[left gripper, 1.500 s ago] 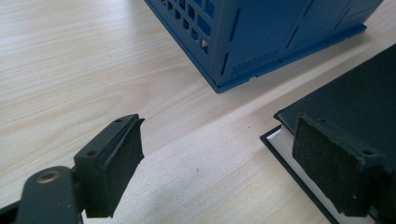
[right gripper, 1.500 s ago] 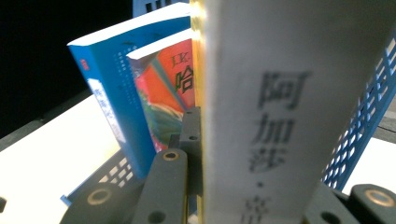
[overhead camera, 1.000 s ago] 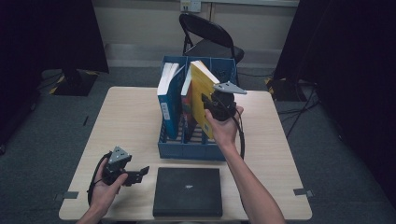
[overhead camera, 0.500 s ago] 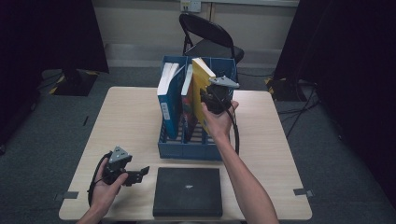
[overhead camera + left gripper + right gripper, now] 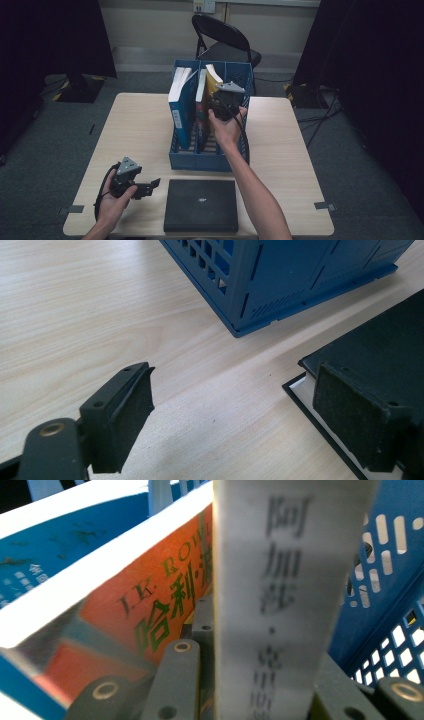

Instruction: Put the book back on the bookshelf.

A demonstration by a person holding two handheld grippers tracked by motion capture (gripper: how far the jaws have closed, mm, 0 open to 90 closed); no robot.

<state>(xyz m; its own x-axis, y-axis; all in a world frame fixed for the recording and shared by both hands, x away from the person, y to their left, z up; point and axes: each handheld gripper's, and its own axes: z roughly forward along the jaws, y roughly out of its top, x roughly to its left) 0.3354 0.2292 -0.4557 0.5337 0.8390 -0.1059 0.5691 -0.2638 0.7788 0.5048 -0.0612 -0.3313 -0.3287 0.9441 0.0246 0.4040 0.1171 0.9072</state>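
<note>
A blue three-slot file rack (image 5: 210, 161) stands mid-table. A blue book (image 5: 180, 110) stands in its left slot and an orange book (image 5: 202, 127) in the middle slot. My right gripper (image 5: 216, 107) is shut on a yellow book (image 5: 214, 77) with a white spine (image 5: 290, 580), which stands upright against the orange book (image 5: 150, 610), low in the rack. In the right gripper view the spine sits between the jaws of my right gripper (image 5: 260, 680). My left gripper (image 5: 150, 186) rests open at the front left, with bare table between its pads (image 5: 125, 425).
A black book (image 5: 201, 205) lies flat at the table's front edge, just right of the left gripper; its corner (image 5: 380, 340) is behind the right-hand pad. A folding chair (image 5: 225, 40) stands behind the table (image 5: 135, 130). The rack's right slot (image 5: 380, 580) is beside the held book.
My right hand has carried the yellow book left and down, from above the rack's right side to beside the orange book. The left gripper has stayed put.
</note>
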